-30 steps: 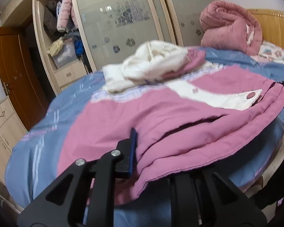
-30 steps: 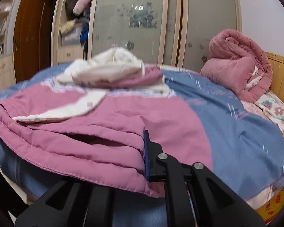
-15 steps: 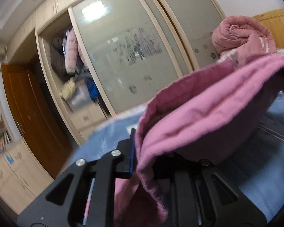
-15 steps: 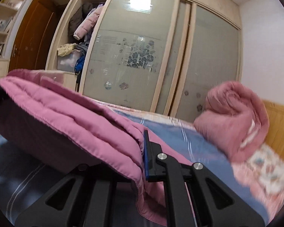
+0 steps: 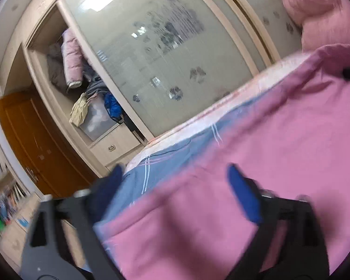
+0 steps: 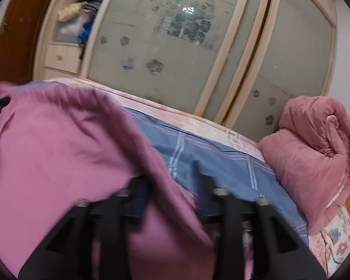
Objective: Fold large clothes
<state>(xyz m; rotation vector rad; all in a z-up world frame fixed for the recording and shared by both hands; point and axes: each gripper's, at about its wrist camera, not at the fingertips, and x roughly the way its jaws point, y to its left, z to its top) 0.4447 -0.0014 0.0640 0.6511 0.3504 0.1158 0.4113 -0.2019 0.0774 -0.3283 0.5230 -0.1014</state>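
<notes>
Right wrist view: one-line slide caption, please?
Right gripper, fingers apart, over the pink garment on the blue bedsheet.

- The left gripper (image 5: 175, 182) is seen with its two fingers spread wide apart; nothing is clamped between the blue pads (image 5: 243, 196).
- The right gripper (image 6: 172, 186) is likewise held with its fingers parted, nothing pinched between them.
- Both views are tilted and motion-blurred, and each gripper's tip is glimpsed at the edge of the other's view.
</notes>
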